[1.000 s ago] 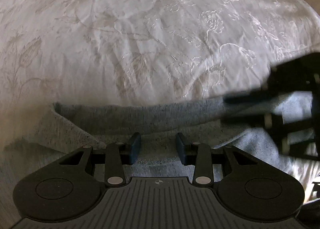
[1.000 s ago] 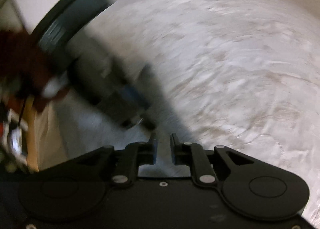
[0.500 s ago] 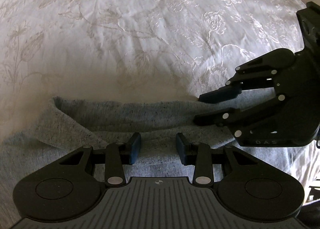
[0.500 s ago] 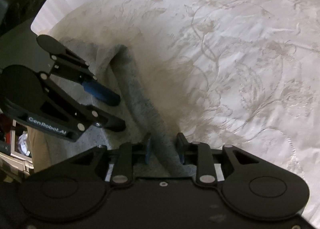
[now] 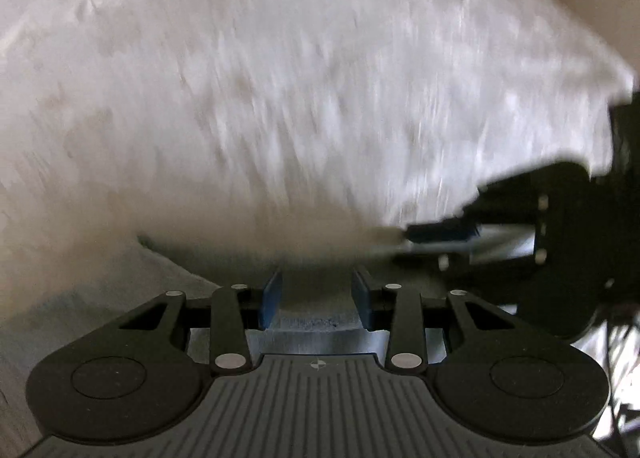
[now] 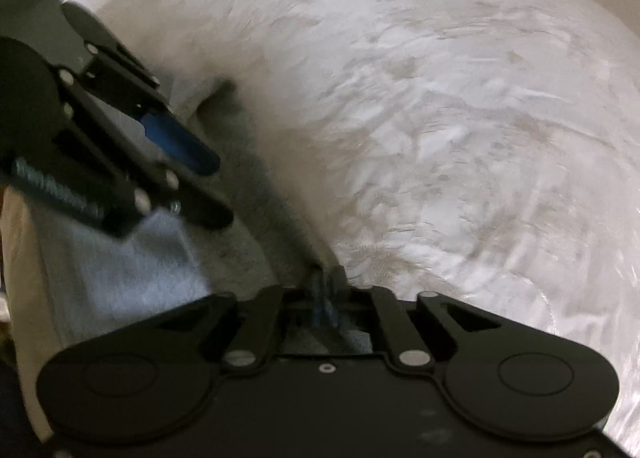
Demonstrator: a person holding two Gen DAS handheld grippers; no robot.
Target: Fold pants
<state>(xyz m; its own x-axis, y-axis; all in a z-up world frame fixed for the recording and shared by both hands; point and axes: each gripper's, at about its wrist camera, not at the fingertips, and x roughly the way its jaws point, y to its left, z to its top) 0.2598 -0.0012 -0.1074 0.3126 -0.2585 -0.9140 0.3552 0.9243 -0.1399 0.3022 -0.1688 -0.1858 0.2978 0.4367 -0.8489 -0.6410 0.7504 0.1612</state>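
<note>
From the left wrist, the left gripper (image 5: 316, 298) stands partly open, its blue pads (image 5: 272, 300) well apart. The grey pants (image 5: 304, 322) lie under and between them on the white bedspread (image 5: 280, 98), but neither pad can be seen pressing the cloth. The right gripper (image 5: 436, 242) reaches in from the right edge, its fingers close together at the pants' far edge. Motion blur smears the bedspread's pattern and the far fold.

From the right wrist, the right gripper (image 6: 326, 290) has its jaws closing, nearly together, with a ridge of the pants (image 6: 256, 242) pinched between the fingertips. The left gripper (image 6: 200, 182) hangs at the left, parted, above the cloth. The bedspread (image 6: 460, 118) is blurred, and the gripper body hides the lower part of the garment.
</note>
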